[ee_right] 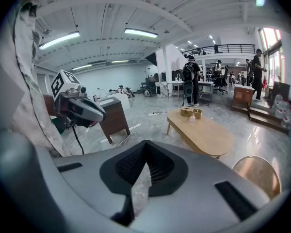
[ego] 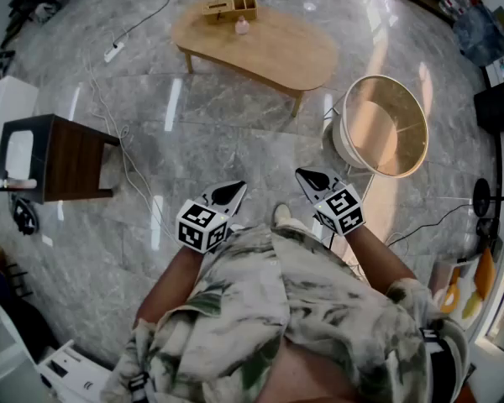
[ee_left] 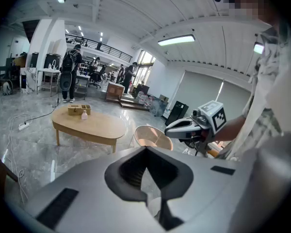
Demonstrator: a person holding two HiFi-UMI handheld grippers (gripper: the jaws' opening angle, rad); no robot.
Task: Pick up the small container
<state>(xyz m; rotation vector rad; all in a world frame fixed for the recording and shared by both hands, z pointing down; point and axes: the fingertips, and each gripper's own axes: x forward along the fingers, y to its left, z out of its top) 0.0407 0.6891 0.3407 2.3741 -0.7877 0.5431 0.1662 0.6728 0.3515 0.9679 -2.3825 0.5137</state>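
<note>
Small container [ego: 242,26], a pale pinkish bottle, stands upright on the oval wooden tabletop [ego: 290,57] just beside a wooden organizer box [ego: 231,7], well apart from both grippers. Left gripper [ego: 235,188] and right gripper [ego: 304,175] are held close in front of the person's patterned shirt [ego: 269,309] over the marble floor [ego: 193,133], each angled downward, fingers closed tip to tip with nothing between them. A round tan bin [ego: 386,124] sits near the right gripper.
</note>
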